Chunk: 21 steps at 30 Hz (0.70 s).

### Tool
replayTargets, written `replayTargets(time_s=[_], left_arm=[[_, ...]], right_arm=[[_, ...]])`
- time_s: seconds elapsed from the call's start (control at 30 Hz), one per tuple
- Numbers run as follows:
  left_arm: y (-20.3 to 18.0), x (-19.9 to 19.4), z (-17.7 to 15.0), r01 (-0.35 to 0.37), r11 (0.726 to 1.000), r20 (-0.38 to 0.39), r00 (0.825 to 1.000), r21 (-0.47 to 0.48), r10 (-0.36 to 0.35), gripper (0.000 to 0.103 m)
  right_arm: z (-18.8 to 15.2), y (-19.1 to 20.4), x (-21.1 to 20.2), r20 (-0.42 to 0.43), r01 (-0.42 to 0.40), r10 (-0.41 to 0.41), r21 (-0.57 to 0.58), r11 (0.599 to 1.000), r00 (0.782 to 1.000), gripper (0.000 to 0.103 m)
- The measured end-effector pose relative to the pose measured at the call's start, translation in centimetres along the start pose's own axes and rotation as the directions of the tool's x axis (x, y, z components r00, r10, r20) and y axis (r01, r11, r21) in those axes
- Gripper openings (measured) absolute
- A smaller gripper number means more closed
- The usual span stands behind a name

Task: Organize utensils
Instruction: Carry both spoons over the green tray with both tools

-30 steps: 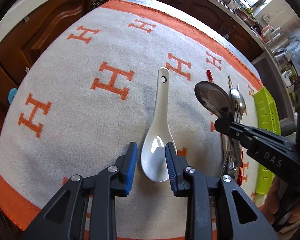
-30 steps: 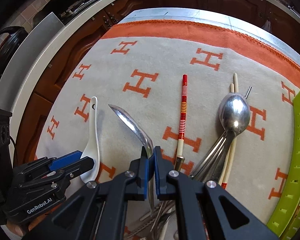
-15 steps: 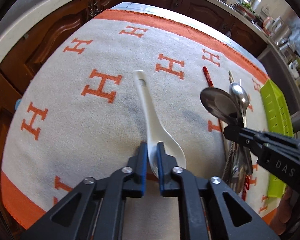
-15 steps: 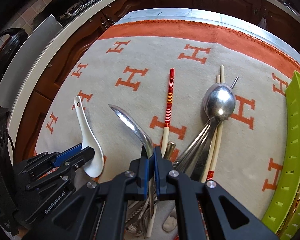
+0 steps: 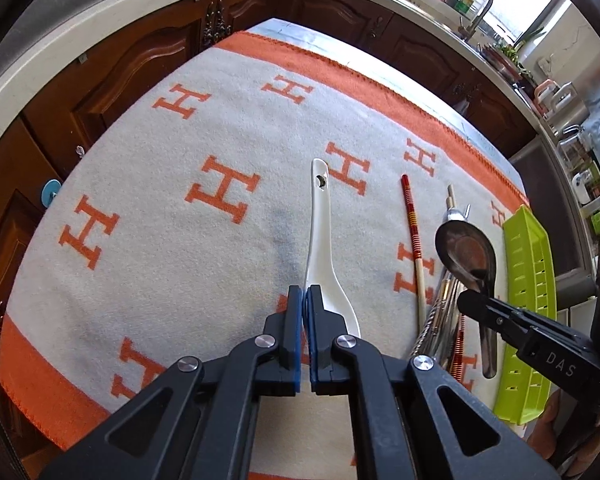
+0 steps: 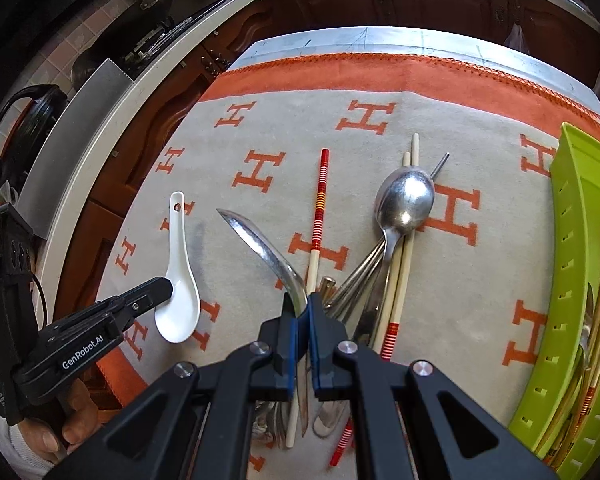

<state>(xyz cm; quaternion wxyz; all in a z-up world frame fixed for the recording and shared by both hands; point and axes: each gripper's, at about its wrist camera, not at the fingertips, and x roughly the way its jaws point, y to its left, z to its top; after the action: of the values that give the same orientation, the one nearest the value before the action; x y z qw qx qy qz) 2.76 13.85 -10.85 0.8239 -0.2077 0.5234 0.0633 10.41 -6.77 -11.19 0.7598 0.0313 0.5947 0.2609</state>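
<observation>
My left gripper (image 5: 304,294) is shut on the rim of a white ceramic soup spoon (image 5: 319,236), held above the H-patterned cloth; the spoon also shows in the right wrist view (image 6: 179,280). My right gripper (image 6: 303,305) is shut on a steel spoon (image 6: 260,246), bowl turned on edge and lifted; the steel spoon shows in the left wrist view (image 5: 466,254). A pile of steel spoons (image 6: 404,204), pale chopsticks (image 6: 405,264) and a red-striped chopstick (image 6: 319,216) lies on the cloth. A green utensil tray (image 6: 576,280) stands at the right.
The cream and orange cloth (image 5: 180,240) covers the table. Dark wood cabinets (image 5: 112,72) and a white counter edge surround it. The tray holds several chopsticks. A sink tap (image 5: 478,4) is at the far right back.
My left gripper shut on the white spoon's bowl rim and lifted it off the cloth. My right gripper kept hold of the steel spoon and drew back a little.
</observation>
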Motion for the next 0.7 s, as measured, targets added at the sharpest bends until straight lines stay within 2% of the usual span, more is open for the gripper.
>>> replayTargets(time_s=[0.13, 0.23, 0.43, 0.57, 0.7], left_arm=[[-1.4, -1.7, 0.2, 0.025, 0.999, 0.019, 1.000, 0.022, -0.025, 0.000], [-3.4, -3.0, 0.0, 0.051, 0.997, 0.031, 0.998, 0.062, -0.053, 0.000], [-9.7, -4.2, -0.3, 0.122, 0.978, 0.022, 0.992, 0.171, -0.128, 0.000], [-15.0, -4.0, -0.8, 0.180, 0.951, -0.001, 0.983, 0.251, -0.185, 0.000], [-20.2, -2.6, -0.8, 0.214, 0.923, -0.030, 0.976, 0.319, -0.216, 0.000]], right_arm=[[-0.2, -0.3, -0.9, 0.011, -0.028, 0.027, 0.039, 0.999, 1.000, 0.005], [-0.6, -1.3, -2.0, 0.025, -0.062, 0.060, 0.110, 0.992, 0.998, 0.005], [-1.5, -5.0, -5.7, 0.086, -0.108, 0.090, 0.243, 0.964, 0.992, 0.005], [-2.5, -8.5, -8.9, 0.144, -0.103, 0.058, 0.324, 0.940, 0.988, 0.005], [-3.7, -12.8, -11.0, 0.167, -0.047, -0.024, 0.405, 0.913, 0.986, 0.005]])
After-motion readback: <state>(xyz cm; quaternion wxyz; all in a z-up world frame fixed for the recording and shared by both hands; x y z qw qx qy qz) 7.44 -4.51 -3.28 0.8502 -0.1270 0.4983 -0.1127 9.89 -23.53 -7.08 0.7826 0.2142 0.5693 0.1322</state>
